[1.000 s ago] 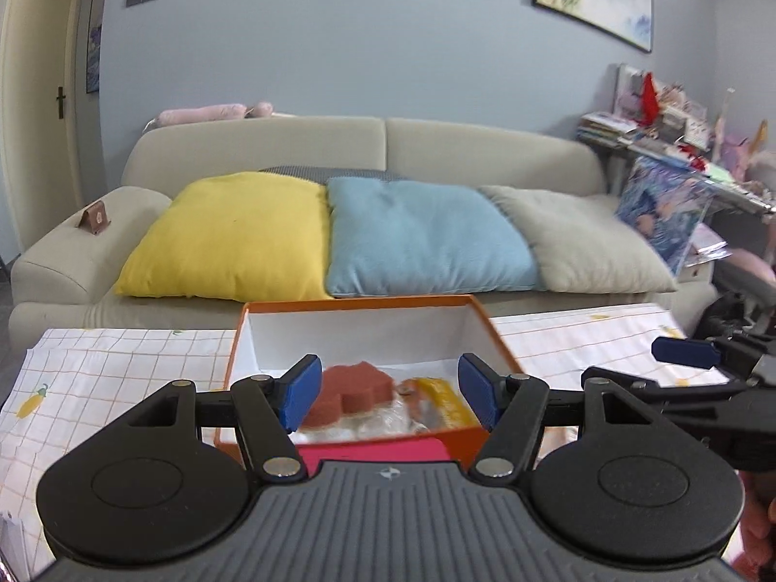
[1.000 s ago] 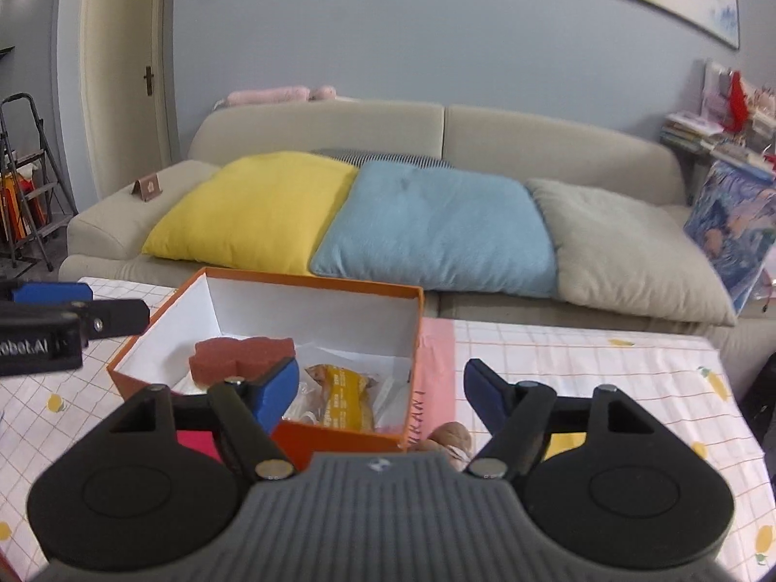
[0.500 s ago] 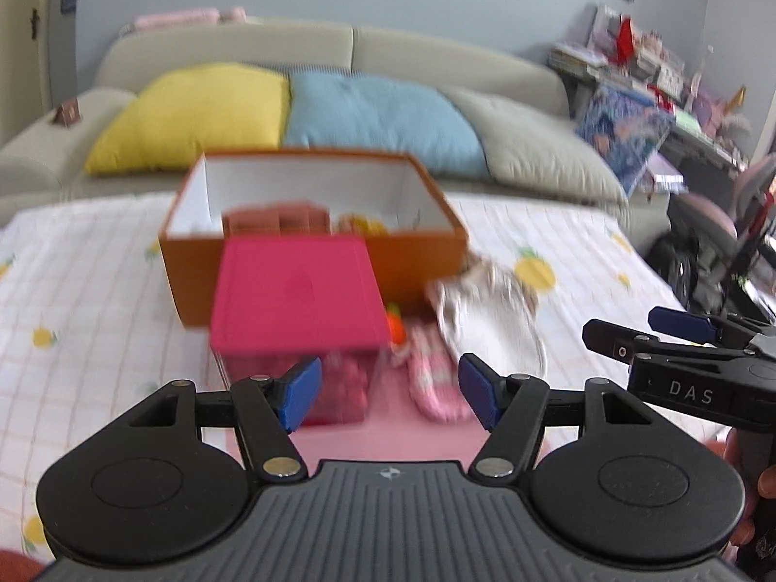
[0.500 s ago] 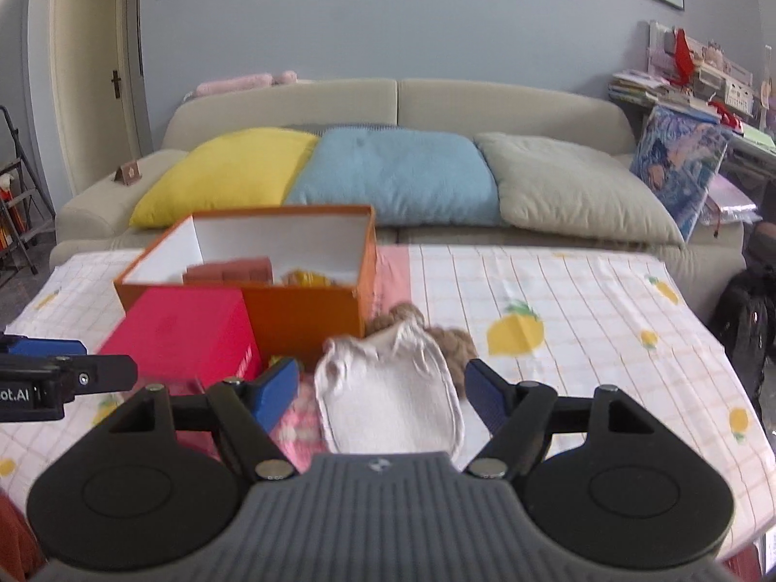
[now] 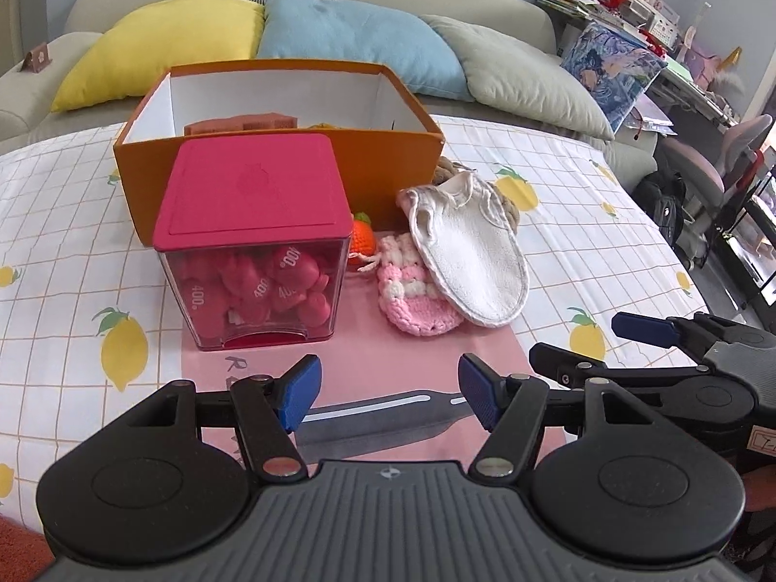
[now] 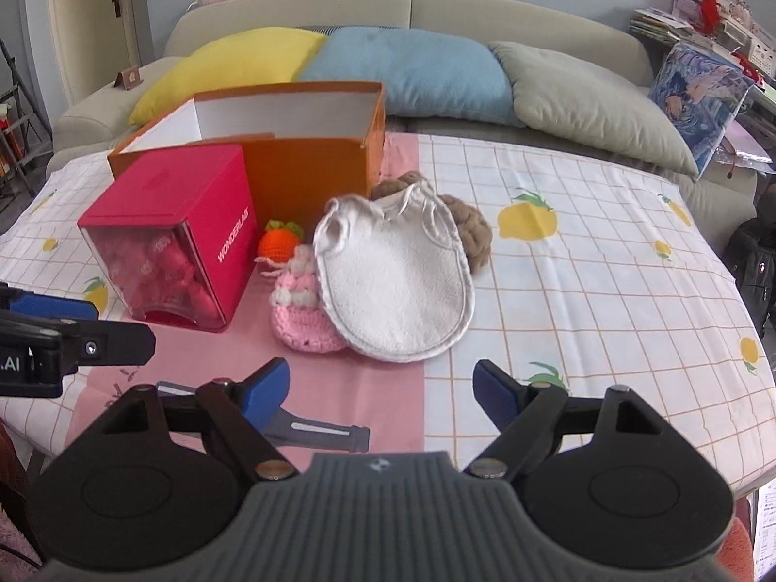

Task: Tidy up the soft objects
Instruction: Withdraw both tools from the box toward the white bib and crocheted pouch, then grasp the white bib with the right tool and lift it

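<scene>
A white cloth bib (image 6: 395, 286) (image 5: 468, 262) lies on the table, overlapping a pink crocheted piece (image 6: 300, 313) (image 5: 412, 298) and a brown knitted item (image 6: 468, 228). A small orange crocheted toy (image 6: 279, 242) (image 5: 363, 237) sits by the orange box (image 5: 271, 145) (image 6: 300, 174), which holds a reddish-brown soft block (image 5: 242, 122). My left gripper (image 5: 388, 390) is open and empty, short of the pink-lidded container (image 5: 252, 242). My right gripper (image 6: 380, 390) hovers just short of the bib, its jaws opening with nothing between them.
The pink-lidded clear container (image 6: 169, 237) is full of red packets and stands left of the soft pile. A lemon-print tablecloth (image 6: 606, 291) with a pink mat (image 5: 368, 368) covers the table. A sofa with yellow, blue and grey cushions (image 6: 412, 72) runs behind.
Both grippers have dropped and tilted down toward the table, so the soft pile and pink container now fill the views. The right jaws stand slightly wider.
</scene>
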Demonstrator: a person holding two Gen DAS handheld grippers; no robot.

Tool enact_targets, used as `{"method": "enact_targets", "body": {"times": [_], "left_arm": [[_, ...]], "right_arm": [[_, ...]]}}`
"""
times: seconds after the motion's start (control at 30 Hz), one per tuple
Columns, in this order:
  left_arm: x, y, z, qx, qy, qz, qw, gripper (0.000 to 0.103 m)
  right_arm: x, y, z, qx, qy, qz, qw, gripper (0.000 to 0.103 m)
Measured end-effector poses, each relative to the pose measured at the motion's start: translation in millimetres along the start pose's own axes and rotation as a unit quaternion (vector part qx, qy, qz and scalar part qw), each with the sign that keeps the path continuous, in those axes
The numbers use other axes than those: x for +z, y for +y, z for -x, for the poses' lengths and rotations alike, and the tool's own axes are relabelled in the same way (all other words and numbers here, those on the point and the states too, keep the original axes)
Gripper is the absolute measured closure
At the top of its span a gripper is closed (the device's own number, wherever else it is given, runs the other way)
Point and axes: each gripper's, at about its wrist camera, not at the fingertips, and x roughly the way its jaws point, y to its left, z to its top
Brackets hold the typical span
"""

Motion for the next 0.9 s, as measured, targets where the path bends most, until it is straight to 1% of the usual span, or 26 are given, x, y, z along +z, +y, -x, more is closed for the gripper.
{"method": "enact_targets", "body": {"times": [0.13, 0.2, 0.23, 0.3, 0.43, 0.53, 0.6, 0.73, 0.87, 0.9], "left_arm": [[1.4, 2.5, -10.2, 0.008, 0.010, 0.006, 0.9999, 0.027], [3.4, 3.6, -15.2, 0.010, 0.016, 0.006, 0.9998, 0.027], [4.1, 3.3, -17.6, 0.010, 0.017, 0.005, 0.9998, 0.027], [6.3, 0.9, -22.6, 0.009, 0.018, -0.002, 0.9998, 0.028], [13.0, -6.9, -29.8, 0.004, 0.013, -0.020, 0.9997, 0.030], [17.5, -13.0, -35.1, -0.001, 0.008, -0.040, 0.9992, 0.030], [21.1, -16.1, -41.7, -0.001, 0.014, -0.047, 0.9988, 0.030], [28.4, -21.5, -57.2, -0.003, 0.030, -0.053, 0.9982, 0.031], [35.6, -28.2, -71.0, -0.008, 0.037, -0.066, 0.9971, 0.032], [37.7, -29.7, -75.1, -0.009, 0.039, -0.067, 0.9969, 0.034]], "right_arm": [[0.7, -3.8, -6.8, 0.008, 0.004, -0.008, 1.000, 0.017], [2.8, -6.0, -13.2, 0.016, 0.012, -0.012, 1.000, 0.017], [3.5, -7.5, -17.6, 0.020, 0.016, -0.016, 1.000, 0.015], [5.2, -10.2, -24.7, 0.025, 0.019, -0.020, 0.999, 0.012], [13.3, -14.4, -40.7, 0.024, 0.008, -0.007, 1.000, 0.012], [21.1, -23.5, -54.8, 0.030, 0.000, -0.008, 1.000, 0.012], [26.8, -31.9, -66.3, 0.039, -0.002, -0.019, 0.999, 0.012], [36.6, -43.2, -91.7, 0.053, -0.003, -0.025, 0.998, 0.006], [41.8, -55.6, -110.1, 0.056, -0.001, -0.047, 0.997, 0.006], [42.6, -60.0, -113.7, 0.058, -0.002, -0.056, 0.997, 0.008]]}}
